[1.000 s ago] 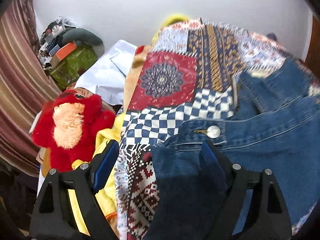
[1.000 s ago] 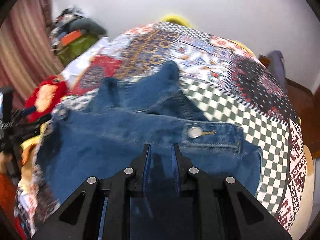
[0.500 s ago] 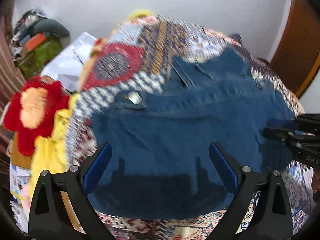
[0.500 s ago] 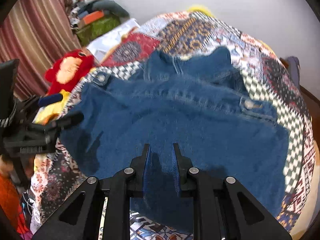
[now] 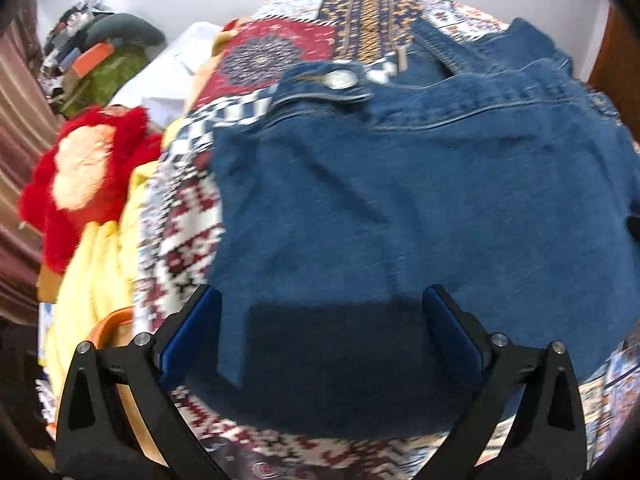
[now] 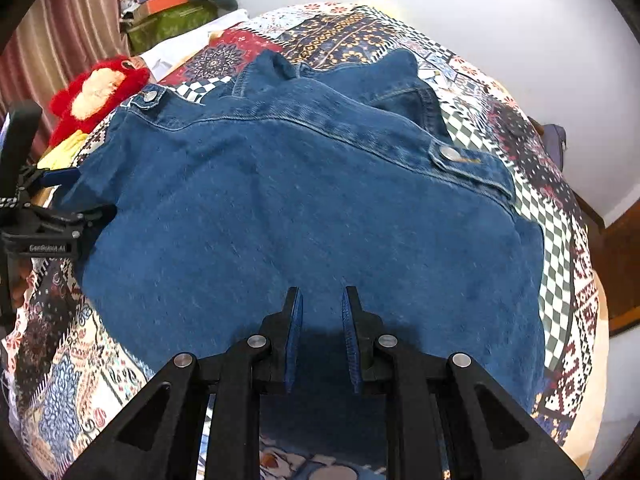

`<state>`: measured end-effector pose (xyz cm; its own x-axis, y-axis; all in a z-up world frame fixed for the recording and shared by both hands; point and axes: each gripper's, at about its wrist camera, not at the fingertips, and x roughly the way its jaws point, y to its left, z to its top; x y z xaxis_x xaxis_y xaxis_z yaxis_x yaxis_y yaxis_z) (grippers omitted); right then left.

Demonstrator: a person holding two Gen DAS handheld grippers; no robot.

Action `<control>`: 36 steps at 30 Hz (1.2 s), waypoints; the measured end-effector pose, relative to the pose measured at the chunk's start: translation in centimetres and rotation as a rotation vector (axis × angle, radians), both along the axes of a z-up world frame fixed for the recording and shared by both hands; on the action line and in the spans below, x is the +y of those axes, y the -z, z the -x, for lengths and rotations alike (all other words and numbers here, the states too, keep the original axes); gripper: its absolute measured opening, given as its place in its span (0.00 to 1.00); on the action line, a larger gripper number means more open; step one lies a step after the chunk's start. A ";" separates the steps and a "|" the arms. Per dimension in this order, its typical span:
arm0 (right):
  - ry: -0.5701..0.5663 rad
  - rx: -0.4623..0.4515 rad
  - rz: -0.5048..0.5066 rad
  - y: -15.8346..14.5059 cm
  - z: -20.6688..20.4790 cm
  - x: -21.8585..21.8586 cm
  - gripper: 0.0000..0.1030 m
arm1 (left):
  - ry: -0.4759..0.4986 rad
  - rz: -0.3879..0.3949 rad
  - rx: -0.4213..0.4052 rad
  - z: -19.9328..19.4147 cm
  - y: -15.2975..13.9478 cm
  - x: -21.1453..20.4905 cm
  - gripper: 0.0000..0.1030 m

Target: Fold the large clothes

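Note:
A blue denim jacket (image 5: 400,200) lies spread back-up on the patchwork bedspread (image 5: 180,240), collar toward the wall. My left gripper (image 5: 322,292) hangs over the jacket's near left hem. Its jaws are opening wide and the cloth lies below them, not pressed by the pads. In the right wrist view the jacket (image 6: 300,200) fills the middle, and the left gripper (image 6: 94,194) shows at its left edge. My right gripper (image 6: 322,289) is at the near hem, jaws nearly together, with denim running in between the pads.
A red plush toy (image 5: 84,176) and yellow cloth (image 5: 92,280) lie off the bed's left side. Boxes and bags (image 6: 172,12) pile up by the striped curtain (image 6: 60,40). A white wall is behind, and dark wood (image 6: 624,272) stands at the right.
The left jaws let go of the jacket's corner and spread wide. Both grippers came down, and the jacket went from bunched and lifted to laid out flat on the bed.

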<state>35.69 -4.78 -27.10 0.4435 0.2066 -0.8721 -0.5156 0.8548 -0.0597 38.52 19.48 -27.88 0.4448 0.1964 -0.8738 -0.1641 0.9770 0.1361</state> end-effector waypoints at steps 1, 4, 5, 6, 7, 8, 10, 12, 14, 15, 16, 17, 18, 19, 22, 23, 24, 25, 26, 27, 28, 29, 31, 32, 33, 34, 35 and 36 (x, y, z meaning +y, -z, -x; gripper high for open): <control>0.012 0.003 -0.001 -0.1 0.0 -0.4 0.15 | -0.005 -0.002 0.003 0.3 0.1 0.3 1.00; 0.057 -0.014 0.041 0.0 -0.1 -1.9 0.15 | -0.027 0.004 0.008 1.4 -0.1 1.0 1.00; 0.065 -0.014 0.043 0.1 -0.1 -2.5 0.15 | -0.037 -0.007 0.007 1.6 -0.3 1.1 1.00; 0.069 0.003 0.023 0.2 -0.2 -3.3 0.15 | -0.044 -0.018 0.007 1.8 -0.4 1.2 1.00; 0.075 0.023 -0.009 0.1 -0.2 -3.8 0.15 | -0.057 -0.034 0.005 2.1 -0.6 1.4 1.00; 0.077 0.039 -0.031 0.0 -0.2 -4.5 0.15 | -0.066 -0.041 0.005 2.3 -0.8 1.8 1.00; 0.092 0.044 -0.027 -0.4 0.0 -5.2 0.15 | -0.093 -0.056 0.003 3.1 -1.0 2.5 1.00; 0.126 -0.004 0.058 -0.6 0.4 -5.8 0.15 | -0.122 -0.031 0.004 3.7 -1.0 3.6 1.00; 0.132 -0.013 0.074 -0.6 0.8 -6.6 0.15 | -0.148 -0.017 0.004 4.5 -1.0 4.3 1.00; 0.144 -0.008 0.073 -0.6 0.9 -7.3 0.17 | -0.156 -0.022 0.000 5.0 -1.2 4.5 1.00; 0.157 -0.003 0.071 -0.6 1.0 -8.2 0.21 | -0.163 -0.028 -0.005 5.6 -1.4 4.6 1.00; 0.172 -0.005 0.082 -0.6 0.9 -8.8 0.24 | -0.169 -0.031 -0.008 6.1 -1.7 4.6 1.00; 0.196 -0.011 0.107 -0.6 1.0 -9.7 0.35 | -0.173 -0.031 -0.012 6.4 -1.9 4.7 1.00; 0.210 -0.012 0.122 -0.6 1.1 -10.2 0.49 | -0.178 -0.028 -0.015 6.8 -2.2 4.8 1.00; 0.250 -0.032 0.177 -0.6 1.6 -12.1 0.70 | -0.187 -0.046 -0.030 7.3 -3.2 4.8 1.00; 0.252 -0.029 0.177 -0.8 1.8 -12.6 0.70 | -0.188 -0.049 -0.042 7.6 -3.6 4.8 1.00; 0.255 -0.015 0.166 -1.2 2.1 -13.3 0.70 | -0.187 -0.045 -0.053 8.0 -4.0 4.8 1.00; 0.257 -0.010 0.160 -1.5 2.4 -13.5 0.70 | -0.186 -0.039 -0.063 8.2 -4.4 4.7 1.00; 0.257 -0.008 0.152 -1.9 2.7 -13.7 0.70 | -0.185 -0.033 -0.075 8.5 -4.8 4.6 1.00; 0.253 -0.016 0.134 -2.7 3.1 -13.8 0.70 | -0.187 -0.028 -0.086 8.8 -5.2 4.6 1.00; 0.249 -0.022 0.117 -3.3 3.5 -13.7 0.70 | -0.187 -0.013 -0.102 9.2 -5.7 4.5 1.00; 0.244 -0.026 0.100 -3.9 3.8 -13.4 0.70 | -0.185 0.003 -0.113 9.2 -6.0 4.4 1.00; 0.221 -0.043 0.048 -5.4 4.4 -12.3 0.70 | -0.189 0.043 -0.138 9.5 -6.8 4.2 1.00; 0.210 -0.049 0.029 -5.9 4.6 -11.7 0.70 | -0.194 0.073 -0.156 9.7 -7.2 4.1 1.00; 0.194 -0.055 -0.001 -6.5 5.0 -11.0 0.70 | -0.195 0.089 -0.165 9.7 -7.4 3.8 1.00; 0.183 -0.057 -0.021 -6.9 5.1 -10.3 0.70 | -0.195 0.109 -0.177 9.8 -7.6 3.5 1.00; 0.170 -0.056 -0.038 -7.2 5.1 -9.5 0.70 | -0.191 0.131 -0.188 9.9 -7.8 3.2 1.00; 0.148 -0.055 -0.062 -7.7 5.3 -8.4 0.70 | -0.183 0.158 -0.195 10.0 -7.9 2.9 1.00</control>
